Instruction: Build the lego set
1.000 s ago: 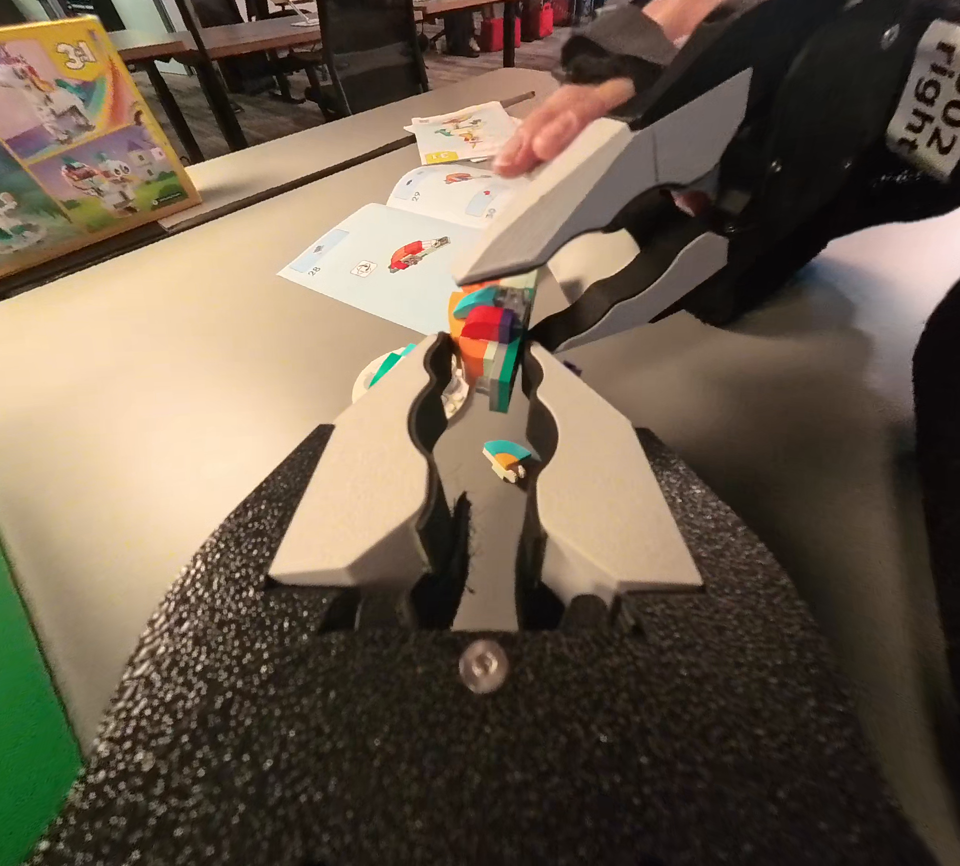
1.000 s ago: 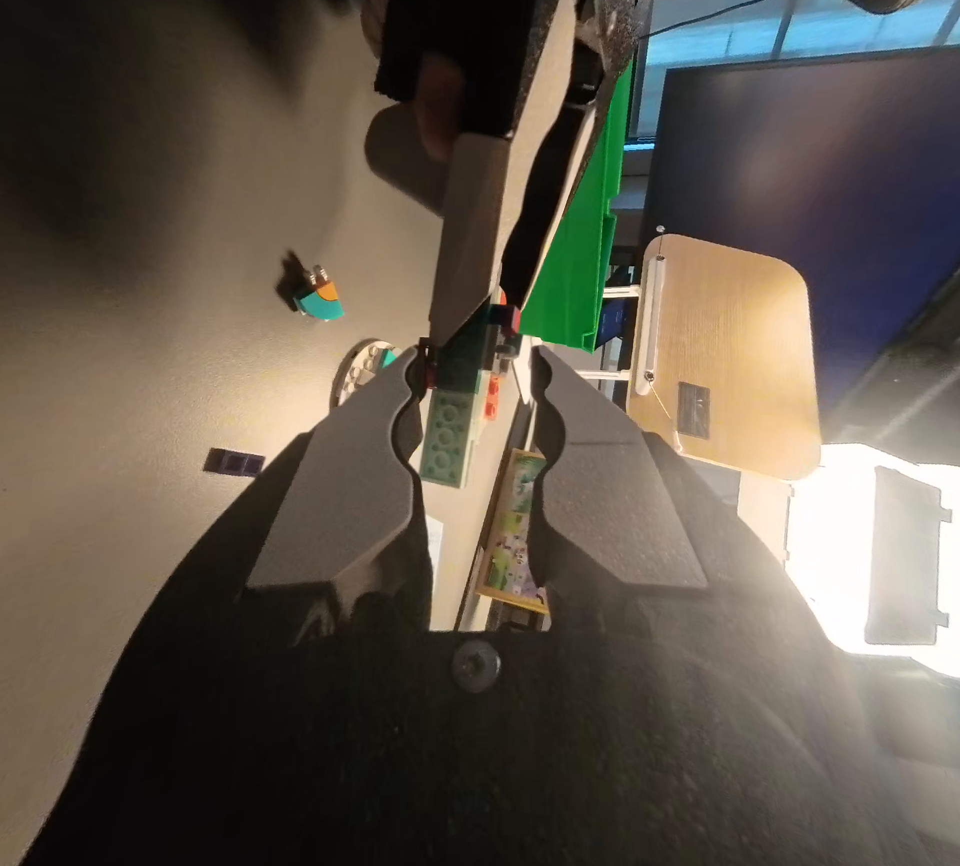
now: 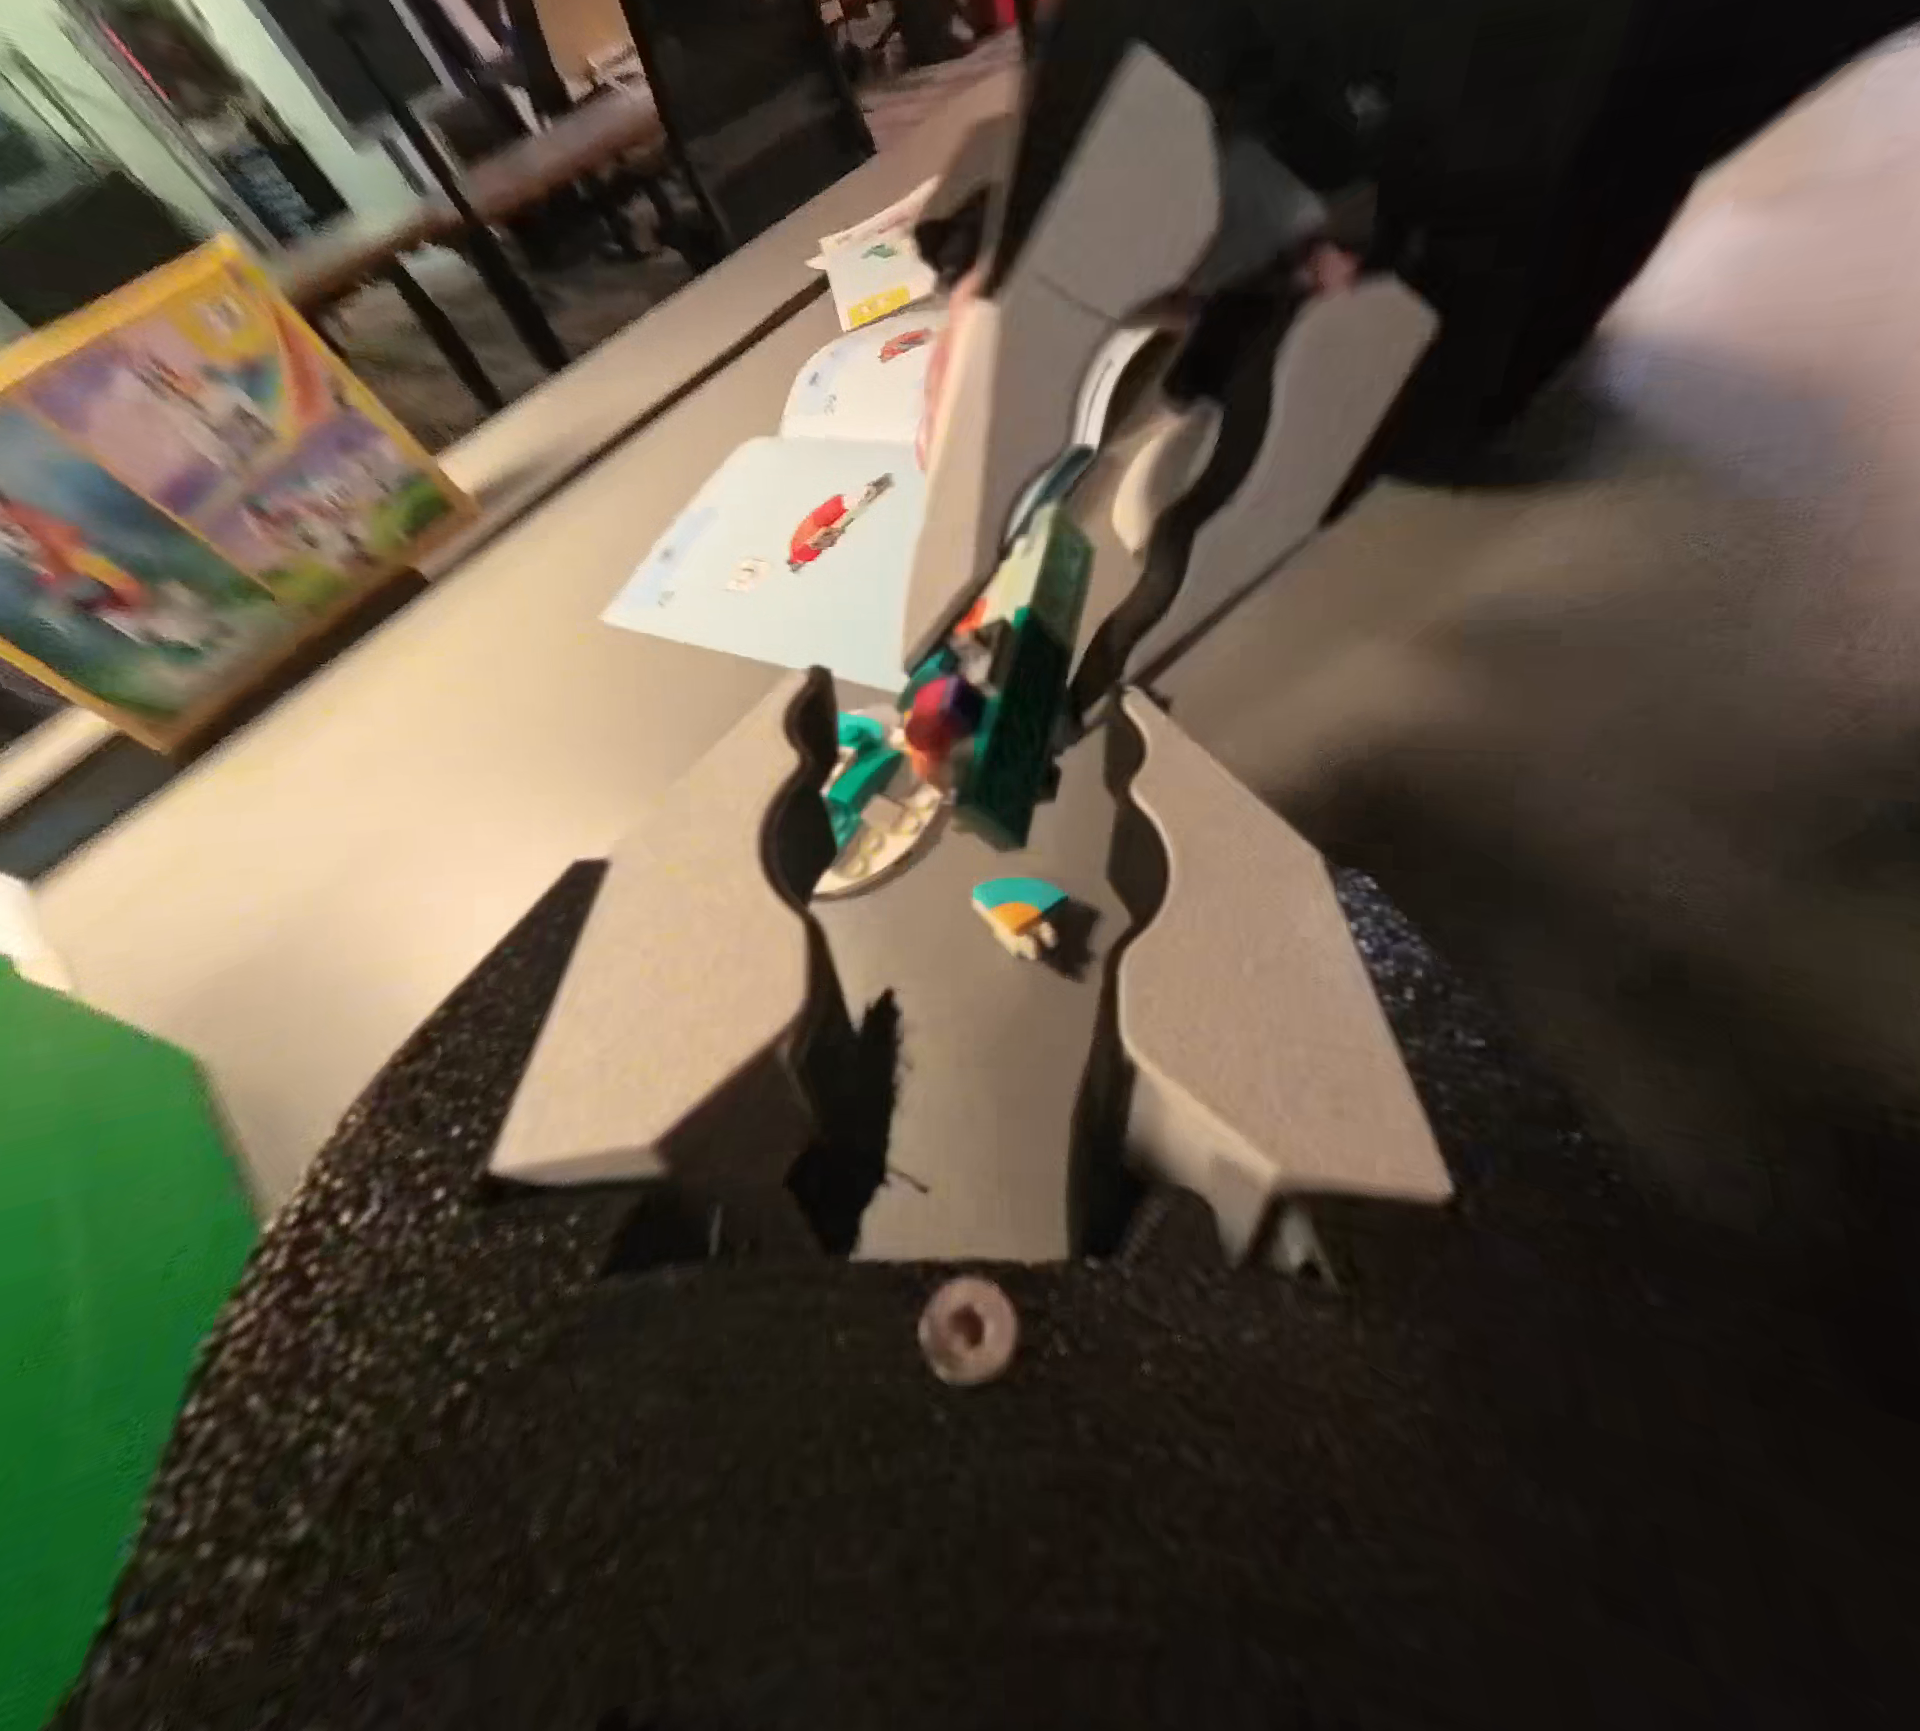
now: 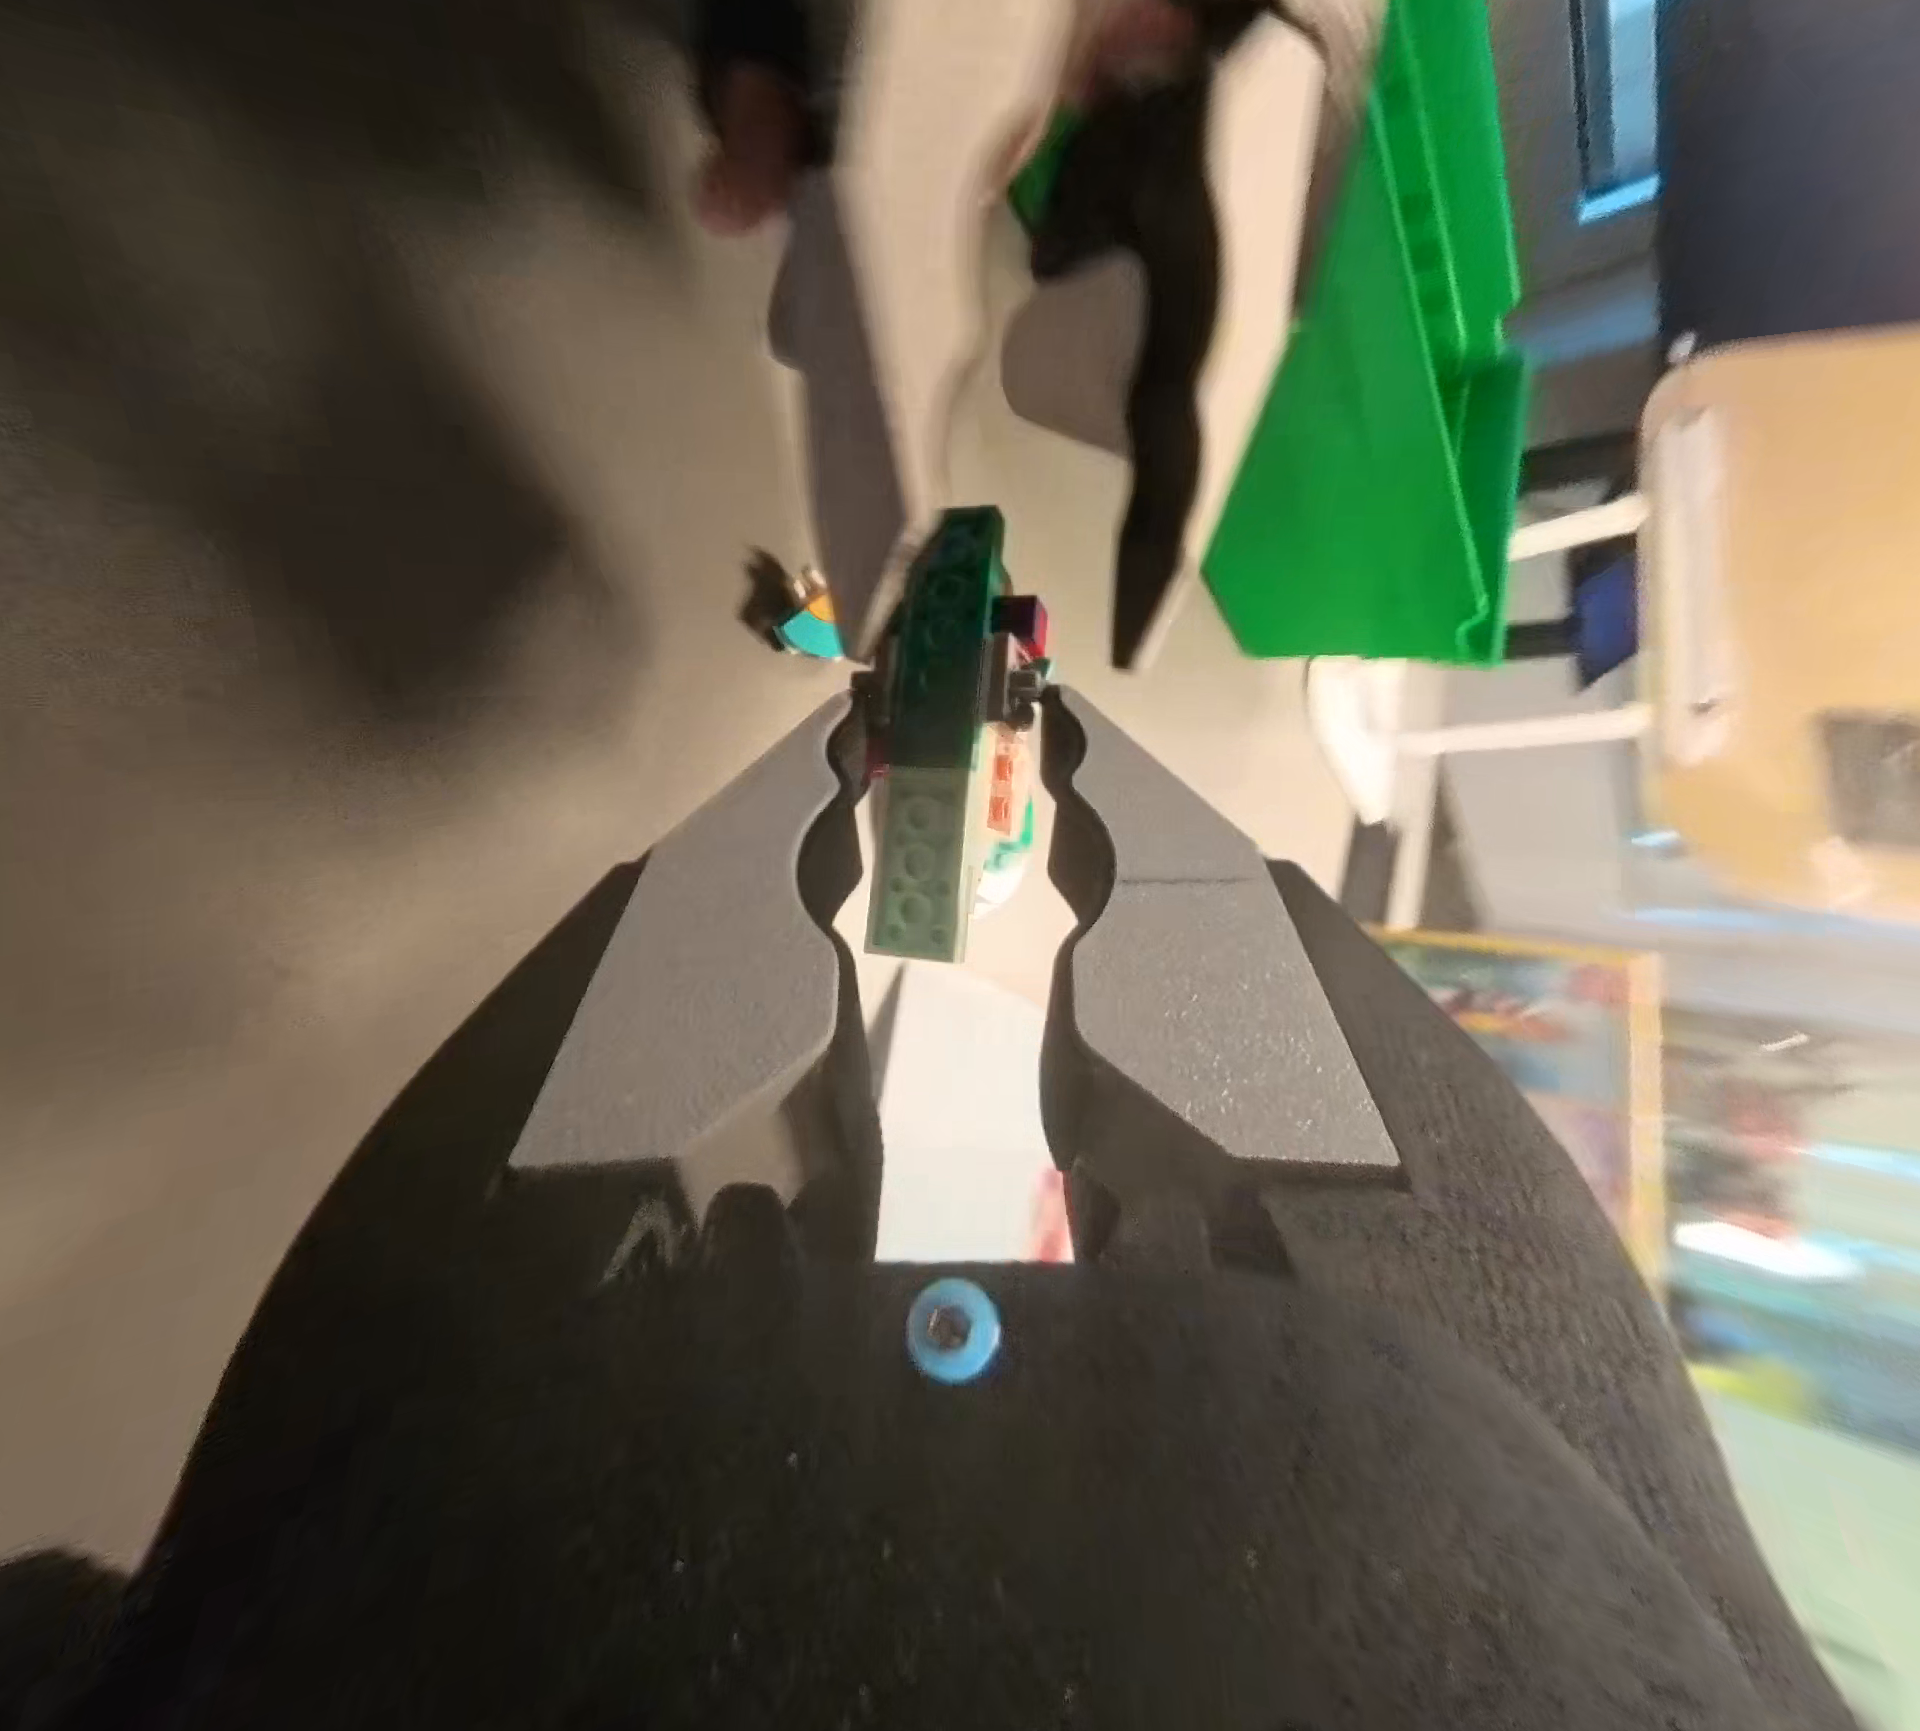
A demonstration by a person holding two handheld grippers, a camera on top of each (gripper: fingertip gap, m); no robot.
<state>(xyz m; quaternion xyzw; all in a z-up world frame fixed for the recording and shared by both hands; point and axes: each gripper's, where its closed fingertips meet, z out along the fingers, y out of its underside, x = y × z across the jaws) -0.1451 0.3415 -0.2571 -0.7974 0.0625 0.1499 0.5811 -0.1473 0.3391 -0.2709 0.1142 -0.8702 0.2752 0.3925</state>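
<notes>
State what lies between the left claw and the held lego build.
Left wrist view: a small teal-and-orange piece lies between the left claw and the lego build.

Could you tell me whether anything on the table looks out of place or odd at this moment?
One thing stands out: a small teal-and-orange piece lies loose on the table, apart from the lego build clamped in the right claw. The left claw is open and empty.
</notes>
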